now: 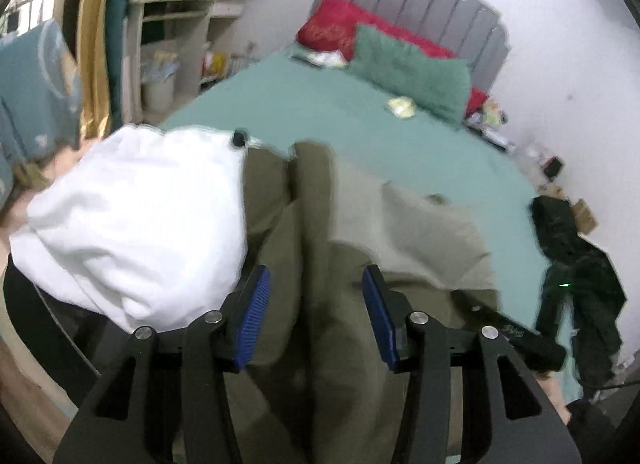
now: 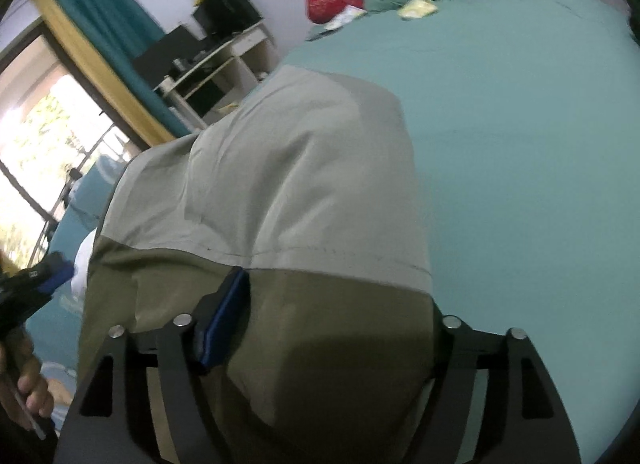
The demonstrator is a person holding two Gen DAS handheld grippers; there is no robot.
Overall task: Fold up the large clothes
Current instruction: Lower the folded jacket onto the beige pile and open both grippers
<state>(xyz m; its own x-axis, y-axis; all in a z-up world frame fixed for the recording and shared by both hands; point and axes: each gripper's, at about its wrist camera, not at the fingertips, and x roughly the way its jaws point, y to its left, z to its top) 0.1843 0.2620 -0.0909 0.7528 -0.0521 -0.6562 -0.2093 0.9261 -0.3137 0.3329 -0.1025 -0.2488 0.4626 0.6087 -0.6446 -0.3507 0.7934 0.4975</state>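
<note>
A: On the bed [image 2: 520, 144], where is the garment?

B: The olive garment [image 2: 304, 192] lies bunched near the bed's foot, beside a white cloth [image 1: 136, 216].

A: And the left hand-held gripper [image 1: 316, 312]?

B: Released; cloth lies between its blue pads [image 1: 254, 312], untouched.

A: The right hand-held gripper [image 2: 336, 328]?

B: Its jaws stand wide; cloth covers one pad, so I cannot tell its grip.
</note>
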